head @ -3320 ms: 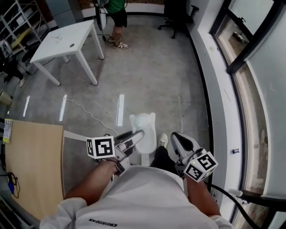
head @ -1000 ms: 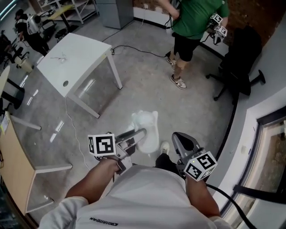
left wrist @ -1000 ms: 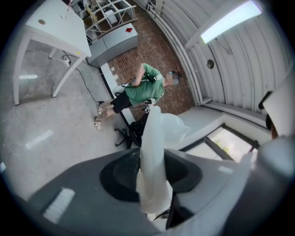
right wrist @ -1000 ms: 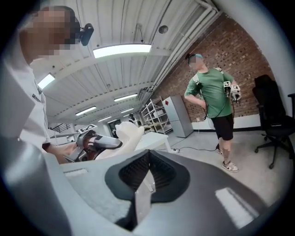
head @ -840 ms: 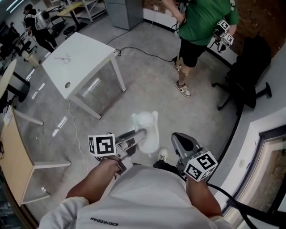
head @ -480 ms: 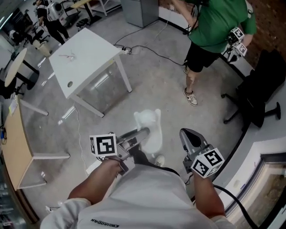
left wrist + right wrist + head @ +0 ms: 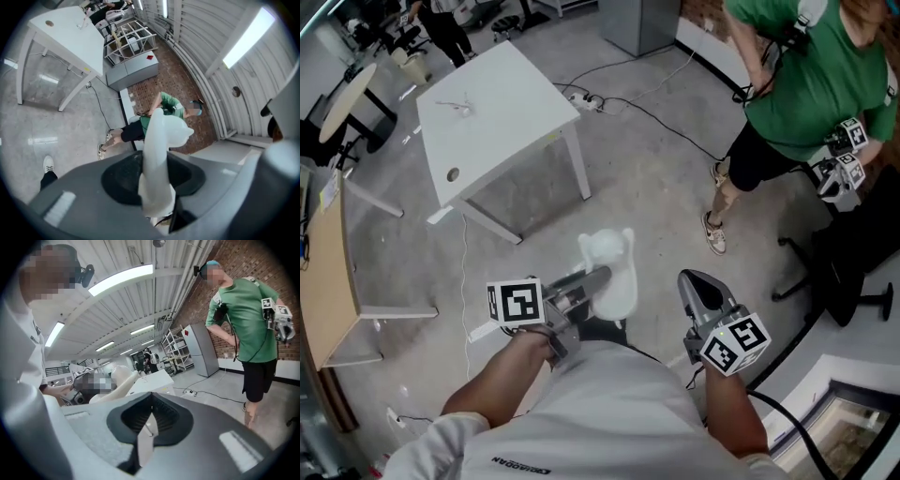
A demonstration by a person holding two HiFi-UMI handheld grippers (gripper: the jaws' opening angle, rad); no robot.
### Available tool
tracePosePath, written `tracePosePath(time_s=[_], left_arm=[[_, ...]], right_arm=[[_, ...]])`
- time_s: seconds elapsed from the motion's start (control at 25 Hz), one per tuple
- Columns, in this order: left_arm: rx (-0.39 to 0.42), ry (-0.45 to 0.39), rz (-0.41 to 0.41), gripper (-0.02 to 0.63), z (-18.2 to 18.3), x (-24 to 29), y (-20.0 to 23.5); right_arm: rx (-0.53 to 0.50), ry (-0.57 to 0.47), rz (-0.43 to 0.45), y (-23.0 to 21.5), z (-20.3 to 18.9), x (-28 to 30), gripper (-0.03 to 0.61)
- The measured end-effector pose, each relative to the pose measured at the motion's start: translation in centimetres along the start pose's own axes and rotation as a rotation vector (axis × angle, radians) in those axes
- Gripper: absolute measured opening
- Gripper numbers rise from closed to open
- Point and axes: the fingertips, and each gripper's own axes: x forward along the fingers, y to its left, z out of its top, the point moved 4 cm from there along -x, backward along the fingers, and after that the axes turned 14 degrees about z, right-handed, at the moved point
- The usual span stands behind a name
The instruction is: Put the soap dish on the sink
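A white, animal-shaped soap dish (image 7: 609, 261) is held above the grey floor, and my left gripper (image 7: 596, 280) is shut on its near edge. In the left gripper view the soap dish (image 7: 158, 154) stands on edge between the jaws of the left gripper (image 7: 154, 187). My right gripper (image 7: 695, 287) is level beside it, to the right, shut and with nothing in it. Seen from the right gripper view, the right gripper (image 7: 146, 427) has its pads together, and the soap dish (image 7: 118, 380) shows at the left. No sink is in view.
A white table (image 7: 492, 108) stands ahead on the left. A person in a green shirt (image 7: 811, 80) stands ahead on the right, holding grippers, beside a black office chair (image 7: 853, 272). Cables (image 7: 661, 117) lie on the floor. A wooden tabletop (image 7: 319, 281) lies at the far left.
The head view has swung round. The white table and the person in green have slid down and right in the picture and look closer. Both grippers keep their place, with the dish still held.
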Motion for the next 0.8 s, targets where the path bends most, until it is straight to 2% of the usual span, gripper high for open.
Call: tracePosePath(time_s=[0.16,0.32,0.48,0.8], left_arm=[[-0.064,-0.027,-0.036,0.147,4.9,2.5,1.2],[-0.081,-0.041,0.008,0.147,9.8,3.5,2.7],[-0.102,-0.094,-0.029,0.146,14.3,4.7,3.1],[-0.175,-0.167,-0.01,0.147,18.7,4.9,4.4]], right_arm=[[-0.013,0.069,0.037,-3.3,2.2,4.7,0.002],[-0.023,0.107,0.065,-5.8,4.8,9.4,0.002],[-0.055,0.117,0.1,-7.8,7.6,13.5,0.002],[-0.063,0.178,0.199,-9.5,10.1,19.3,0.002]])
